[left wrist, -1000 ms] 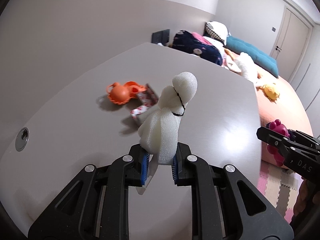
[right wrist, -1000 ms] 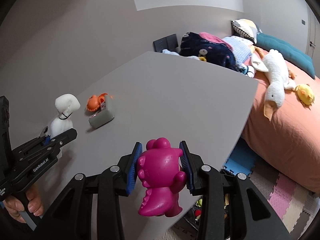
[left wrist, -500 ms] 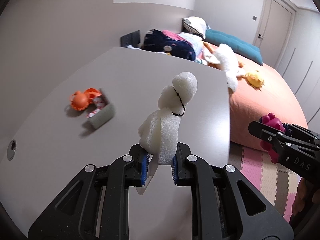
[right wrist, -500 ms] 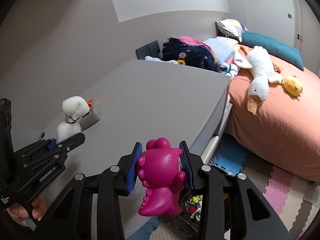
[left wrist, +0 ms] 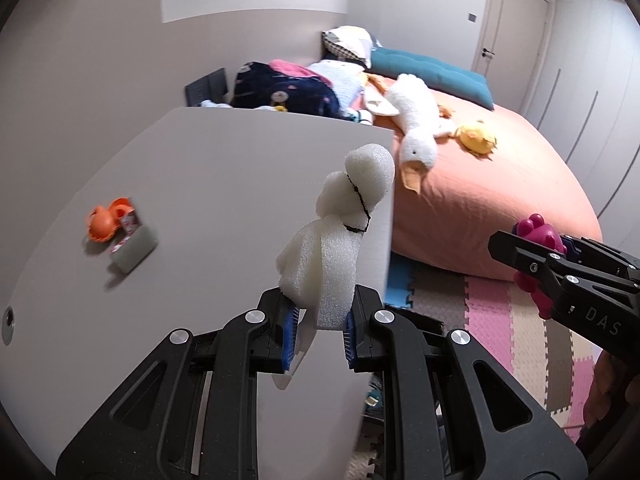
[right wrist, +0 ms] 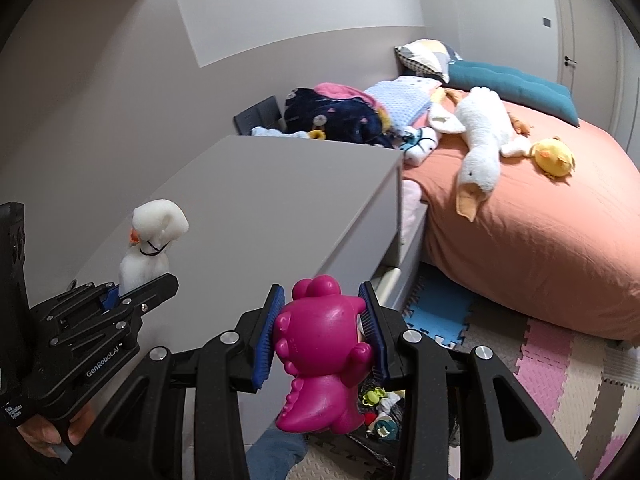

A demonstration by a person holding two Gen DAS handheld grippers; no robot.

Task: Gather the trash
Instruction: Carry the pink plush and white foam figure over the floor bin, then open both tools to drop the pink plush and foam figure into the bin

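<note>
Foam (left wrist: 338, 248) is clamped in the left gripper (left wrist: 316, 334), the pink dino (right wrist: 324, 356) in the right gripper (right wrist: 320, 338), both past the table's (left wrist: 224, 184) edge above a bin (right wrist: 380, 420). An orange toy (left wrist: 106, 224) and wrapper (left wrist: 134, 246) remain uncollected.

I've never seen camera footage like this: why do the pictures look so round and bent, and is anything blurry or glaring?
Left wrist view: a fisheye lens curves the table edge and darkens the corners; the foam is sharp, the table's near edge smeared; soft shadows lie beside the orange toy. Right wrist view: same bending; the pink dinosaur shows small glossy highlights, no harsh glare.
</note>
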